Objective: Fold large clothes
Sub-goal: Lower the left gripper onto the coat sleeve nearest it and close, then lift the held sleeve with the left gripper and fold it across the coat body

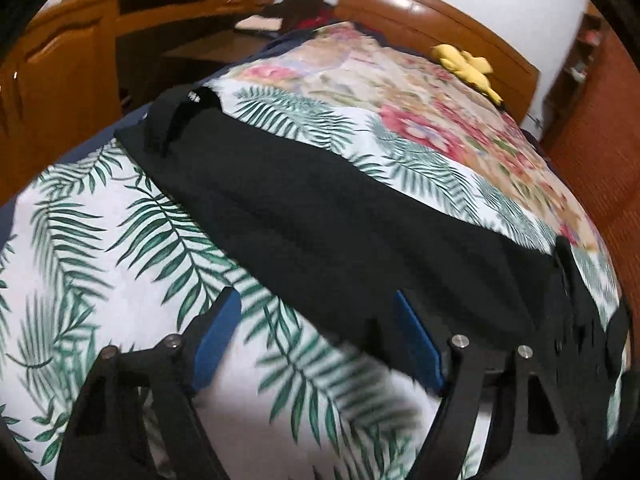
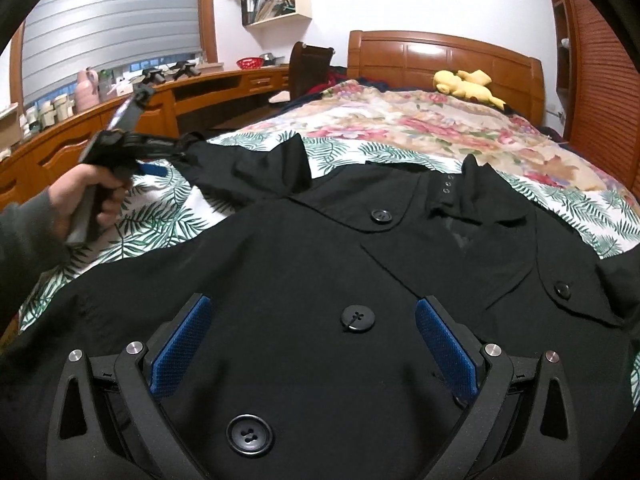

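Observation:
A large black coat (image 2: 304, 264) with big black buttons lies spread front-up on the bed, collar towards the headboard. My right gripper (image 2: 314, 320) is open and hovers over the coat's chest, one button between its blue pads. In the left wrist view the coat's black sleeve (image 1: 320, 208) runs across the leaf-print sheet. My left gripper (image 1: 316, 320) is open just above the sleeve's near edge and the sheet, holding nothing. The left gripper also shows in the right wrist view (image 2: 160, 160), held by a hand near the sleeve's end.
The bed has a leaf-print sheet (image 1: 100, 240) and a floral quilt (image 2: 420, 120) further back. A yellow plush toy (image 2: 466, 84) lies by the wooden headboard (image 2: 440, 56). A wooden desk (image 2: 120, 120) with clutter runs along the left; a slatted wardrobe door (image 2: 600, 80) stands right.

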A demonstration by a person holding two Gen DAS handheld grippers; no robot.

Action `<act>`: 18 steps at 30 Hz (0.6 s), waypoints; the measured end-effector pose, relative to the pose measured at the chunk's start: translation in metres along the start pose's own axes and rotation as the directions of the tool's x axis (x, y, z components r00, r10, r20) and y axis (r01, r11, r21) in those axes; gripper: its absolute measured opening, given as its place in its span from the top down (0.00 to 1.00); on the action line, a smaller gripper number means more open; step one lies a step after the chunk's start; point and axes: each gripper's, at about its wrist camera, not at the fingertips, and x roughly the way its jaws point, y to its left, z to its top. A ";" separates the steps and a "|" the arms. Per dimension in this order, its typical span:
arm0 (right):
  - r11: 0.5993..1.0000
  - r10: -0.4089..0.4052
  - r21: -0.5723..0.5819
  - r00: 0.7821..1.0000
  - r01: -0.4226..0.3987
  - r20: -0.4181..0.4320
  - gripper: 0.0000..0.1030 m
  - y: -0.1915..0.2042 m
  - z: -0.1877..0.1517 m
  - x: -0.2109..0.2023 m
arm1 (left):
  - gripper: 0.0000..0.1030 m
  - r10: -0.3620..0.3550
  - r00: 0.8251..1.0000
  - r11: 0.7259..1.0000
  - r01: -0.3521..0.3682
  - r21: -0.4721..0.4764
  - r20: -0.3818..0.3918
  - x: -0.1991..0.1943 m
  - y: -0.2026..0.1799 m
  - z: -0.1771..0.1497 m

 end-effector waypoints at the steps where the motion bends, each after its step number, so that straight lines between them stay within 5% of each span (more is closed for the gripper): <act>1: 1.000 0.002 0.003 1.000 -0.002 0.002 0.00 -0.001 0.000 0.000 | 0.28 0.015 1.000 1.000 -0.015 -0.021 -0.012 0.007 0.002 0.003; 4: 1.000 0.008 0.008 1.000 -0.008 0.001 0.00 -0.001 0.000 0.000 | 0.31 0.024 0.999 0.998 -0.026 -0.058 -0.037 0.022 0.006 0.007; 7: 1.000 0.013 0.012 1.000 -0.013 0.003 0.00 -0.002 0.000 0.000 | 0.46 -0.011 0.999 0.994 0.007 -0.108 -0.044 0.033 0.013 0.010; 9: 1.000 0.017 0.017 1.000 -0.017 0.004 0.00 -0.003 0.000 0.000 | 0.74 -0.060 0.998 0.988 0.055 -0.143 -0.033 0.033 0.015 0.012; 12: 0.999 0.027 0.031 1.000 -0.027 0.004 0.00 -0.005 -0.001 0.000 | 0.98 -0.071 0.996 0.988 0.064 -0.137 -0.045 0.036 0.011 0.015; 18: 0.999 0.028 0.035 1.000 -0.029 0.010 0.00 -0.005 -0.002 -0.002 | 1.00 -0.025 0.999 0.999 0.023 0.048 0.043 -0.004 -0.037 0.019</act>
